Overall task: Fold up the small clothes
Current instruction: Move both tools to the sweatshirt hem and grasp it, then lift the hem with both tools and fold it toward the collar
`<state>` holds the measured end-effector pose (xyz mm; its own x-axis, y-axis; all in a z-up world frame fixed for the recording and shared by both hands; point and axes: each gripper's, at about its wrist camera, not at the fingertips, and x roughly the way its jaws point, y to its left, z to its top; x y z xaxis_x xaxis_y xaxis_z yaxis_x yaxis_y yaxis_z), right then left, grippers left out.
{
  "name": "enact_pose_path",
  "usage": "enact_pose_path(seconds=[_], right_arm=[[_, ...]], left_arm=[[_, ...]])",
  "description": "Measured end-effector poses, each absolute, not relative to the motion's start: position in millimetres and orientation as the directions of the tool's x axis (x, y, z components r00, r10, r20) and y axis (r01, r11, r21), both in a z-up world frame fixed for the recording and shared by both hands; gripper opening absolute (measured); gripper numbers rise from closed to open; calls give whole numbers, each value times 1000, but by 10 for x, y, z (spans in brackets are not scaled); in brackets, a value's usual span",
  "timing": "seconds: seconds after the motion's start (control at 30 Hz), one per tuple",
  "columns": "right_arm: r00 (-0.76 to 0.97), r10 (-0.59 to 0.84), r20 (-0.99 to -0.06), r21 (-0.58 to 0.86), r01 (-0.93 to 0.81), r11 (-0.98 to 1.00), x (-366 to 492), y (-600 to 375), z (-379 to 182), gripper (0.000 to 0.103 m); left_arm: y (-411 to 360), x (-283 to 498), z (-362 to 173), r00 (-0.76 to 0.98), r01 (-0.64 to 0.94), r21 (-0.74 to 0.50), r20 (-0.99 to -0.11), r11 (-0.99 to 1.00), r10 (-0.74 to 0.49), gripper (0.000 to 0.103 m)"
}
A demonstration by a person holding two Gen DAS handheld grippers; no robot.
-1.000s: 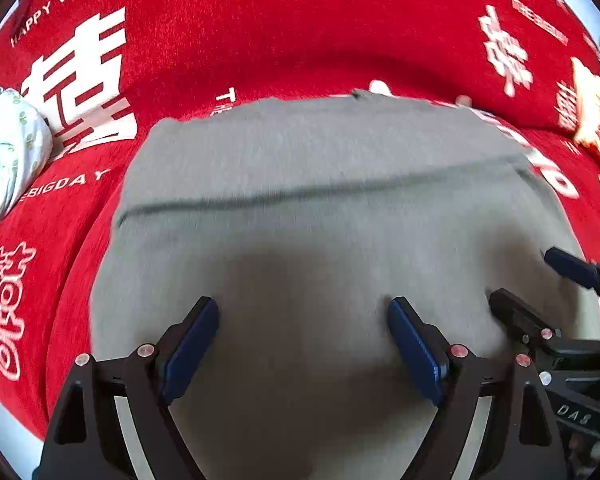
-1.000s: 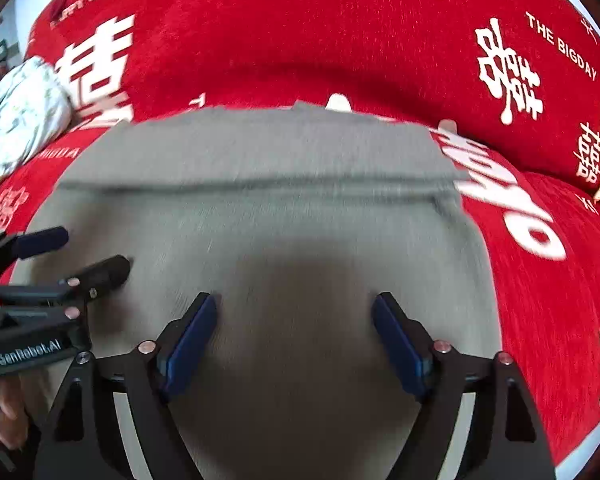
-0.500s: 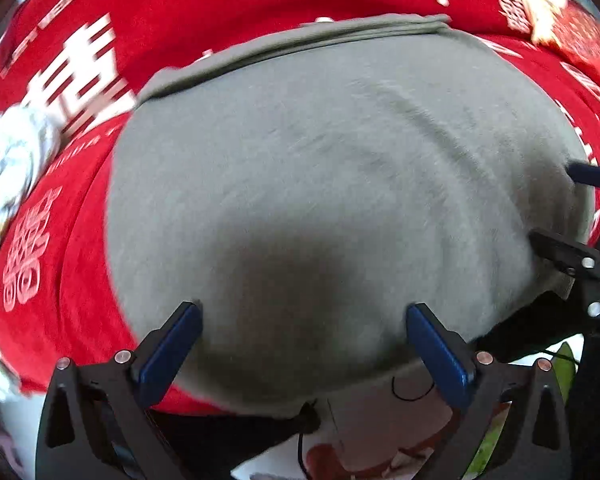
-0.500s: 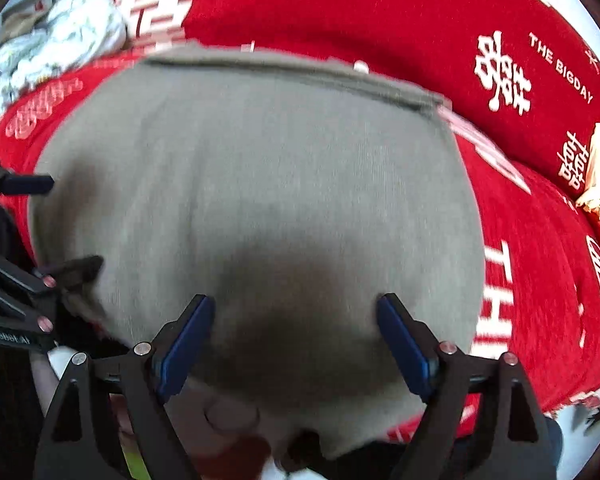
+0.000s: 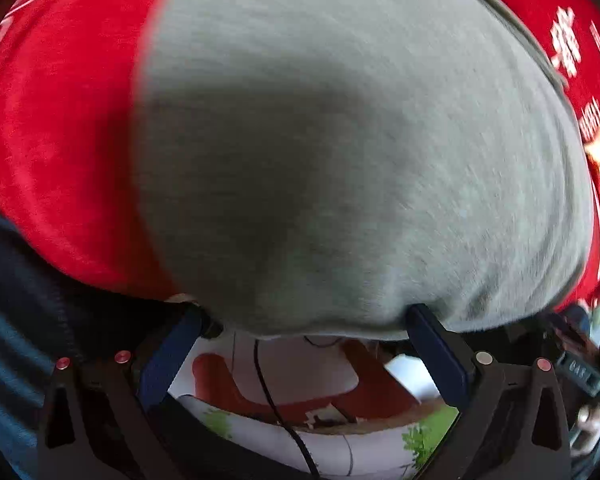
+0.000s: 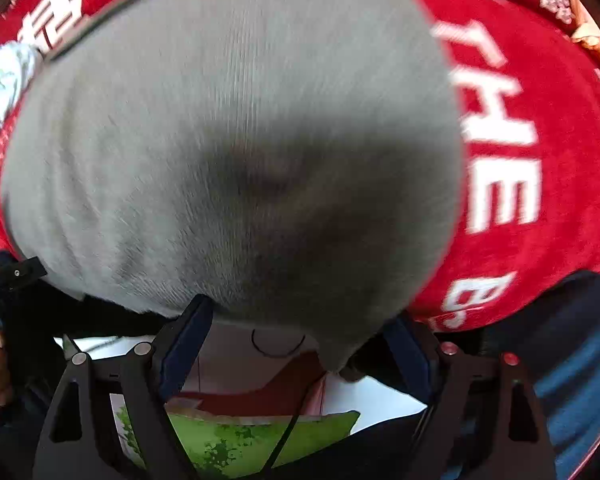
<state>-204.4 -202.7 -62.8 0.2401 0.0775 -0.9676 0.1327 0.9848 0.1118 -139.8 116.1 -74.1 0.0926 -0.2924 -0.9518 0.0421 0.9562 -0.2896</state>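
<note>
A grey knit garment [image 5: 340, 140] lies spread flat on a red cloth [image 5: 60, 128] printed with white lettering and characters, which covers the whole work surface. The garment's near hem hangs at the surface's front edge. Both grippers point steeply down at that hem. The left gripper [image 5: 304, 320] has its blue pads wide apart and its jaws are closing, hem fabric at the tips, not pinched. The right gripper [image 6: 300, 316] stands spread, its tips at the hem too. A crumpled white patterned cloth [image 6: 0, 76] lies at the far left. Below the edge, a white, red and green patterned floor [image 6: 260, 436] shows, blurred.
</note>
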Motion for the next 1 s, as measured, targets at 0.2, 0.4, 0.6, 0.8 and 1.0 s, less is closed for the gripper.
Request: enact_pose_path(seconds=[0.2,0.4,0.6,0.8,1.0], right_arm=[[288,183,-940,223,112,968,-2204,-2166,-450,13],[485,315,-816,358,-4,934,-2372,-2136,65,13],[652,323,-686,401,-32,916,-2019,-2244,411,13],[651,291,-701,382,-2,924,-1420,-2288,248,13],[640,313,-702,408,1,913,-1351,-2364,235,24]], left_arm=[[1070,-1624,-520,94,130,-337,-932,932,-350,13],[1258,-1763,191,343,189,-386,-836,903,-429,13],[1247,-1393,602,510,202,-350,-760,915,-403,13],[1188,-871,374,497,141,-362,-779,922,-382,13],[1220,-865,247,461,137,-452,-759,882,-460,43]])
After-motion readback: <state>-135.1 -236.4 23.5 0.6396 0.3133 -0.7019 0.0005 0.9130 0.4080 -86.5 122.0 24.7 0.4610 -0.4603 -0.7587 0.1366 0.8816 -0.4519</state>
